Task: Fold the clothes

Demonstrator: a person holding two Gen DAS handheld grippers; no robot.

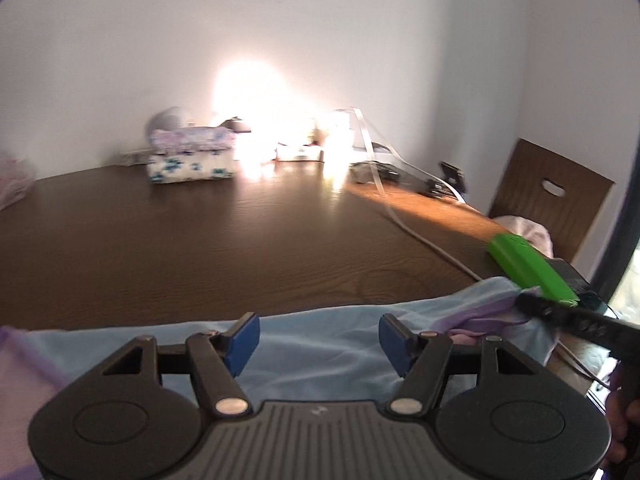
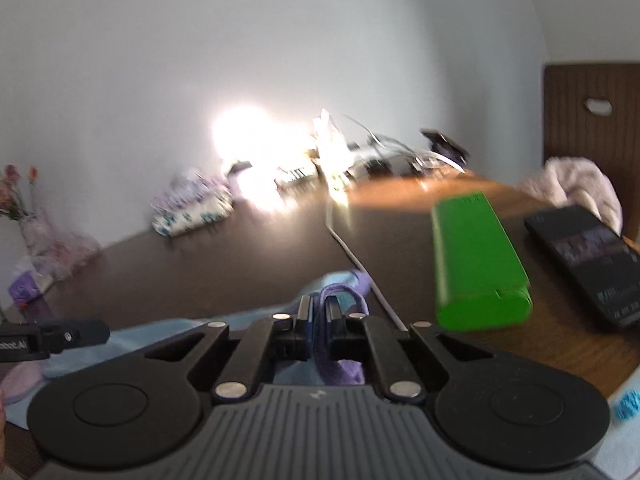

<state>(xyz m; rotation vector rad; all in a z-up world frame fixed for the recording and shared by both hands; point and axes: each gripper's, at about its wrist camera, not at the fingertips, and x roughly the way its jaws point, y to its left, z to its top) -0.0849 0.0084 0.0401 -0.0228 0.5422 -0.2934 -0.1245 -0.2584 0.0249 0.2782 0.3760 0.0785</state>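
Light blue garment with purple trim: spread on table directly under both tools. Right gripper: clamped on purple trim at garment's corner. Left gripper: wide open, empty, above cloth. Likely thin, soft, light, limp; prone to sag and bunch, may slip on smooth wood. Best taken at hemmed edge or corner. Green case, phone: right of right gripper.

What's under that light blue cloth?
The blue cloth lies on the brown table, spilling over its near edge. A white cable runs toward it; anything beneath is hidden.
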